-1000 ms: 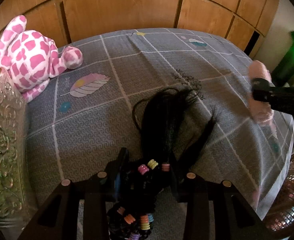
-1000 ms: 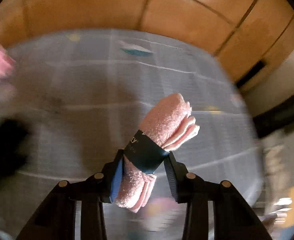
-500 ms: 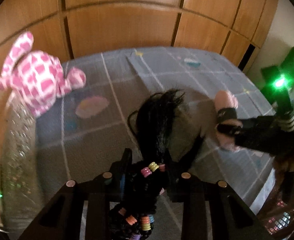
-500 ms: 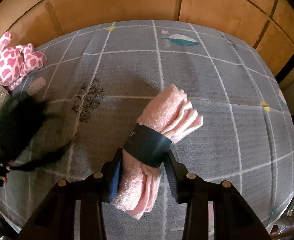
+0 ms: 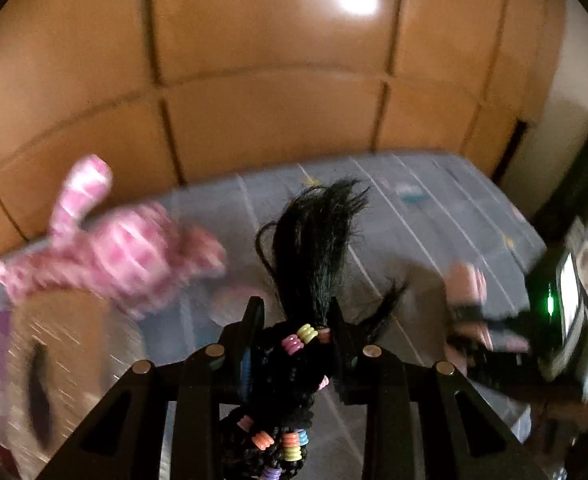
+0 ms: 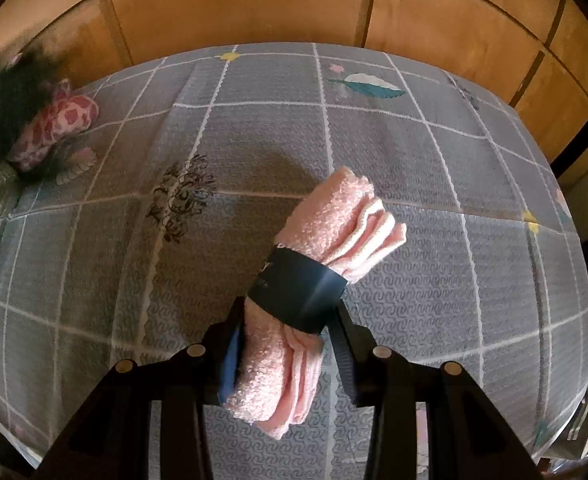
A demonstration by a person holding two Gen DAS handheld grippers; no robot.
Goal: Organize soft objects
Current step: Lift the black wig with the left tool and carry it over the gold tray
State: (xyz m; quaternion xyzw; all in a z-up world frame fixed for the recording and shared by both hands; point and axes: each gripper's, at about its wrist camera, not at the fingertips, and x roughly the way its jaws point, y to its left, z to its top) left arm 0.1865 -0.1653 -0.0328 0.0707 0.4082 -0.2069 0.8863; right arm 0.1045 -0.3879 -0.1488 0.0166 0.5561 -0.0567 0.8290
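Pink rolled towel [image 6: 326, 280] is pinched in the right tongs [image 6: 286, 336] above the bed [image 6: 474, 184]; the left tongs [image 5: 294, 340] pinch a black beaded hairpiece [image 5: 314, 248]. Both are in transport; next, each needs a place to be set down.

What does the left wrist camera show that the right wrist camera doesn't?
Only the left wrist view shows the left gripper shut on the black hair bundle's coloured beads. Only the right wrist view shows the teal leaf print sharply. Both show the pink towel roll in the right gripper, the pink giraffe plush and the grey bedspread.
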